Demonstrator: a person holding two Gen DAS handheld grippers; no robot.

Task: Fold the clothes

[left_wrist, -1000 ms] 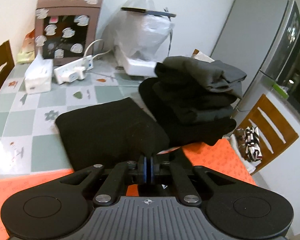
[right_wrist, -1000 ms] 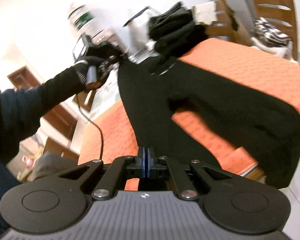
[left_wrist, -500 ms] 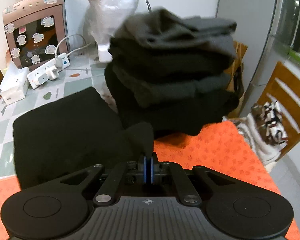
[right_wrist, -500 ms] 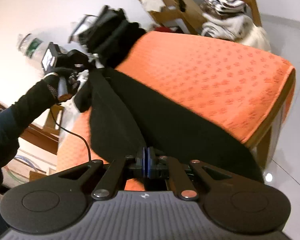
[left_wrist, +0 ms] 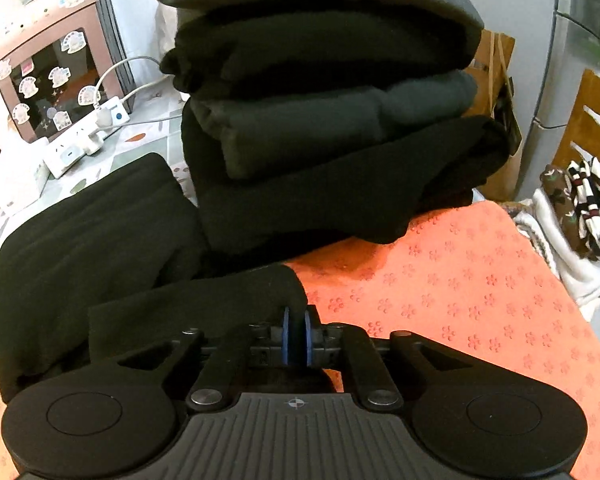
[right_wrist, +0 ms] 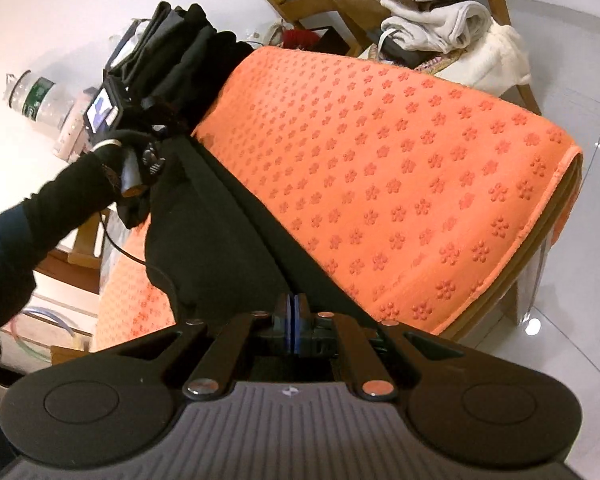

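A black garment [right_wrist: 220,232] is stretched long and narrow across the orange mat [right_wrist: 400,168]. My right gripper [right_wrist: 293,330] is shut on its near end. My left gripper [left_wrist: 296,338] is shut on its other end [left_wrist: 228,300], close in front of a tall stack of folded dark clothes [left_wrist: 332,120]. In the right wrist view the left gripper [right_wrist: 140,160] shows at the far end of the garment, beside that stack [right_wrist: 180,52]. A folded black garment [left_wrist: 84,236] lies to the left of the stack.
A brown appliance with stickers [left_wrist: 48,68], a white power strip [left_wrist: 88,136] and a tissue box [left_wrist: 16,180] stand on the tiled table at the back left. A wooden chair with patterned and white laundry [left_wrist: 572,208] is on the right, a fridge [left_wrist: 580,20] behind it.
My left gripper moved forward to the foot of the clothes stack with the garment end. The garment went from spread and draped to pulled taut in a narrow strip between both grippers.
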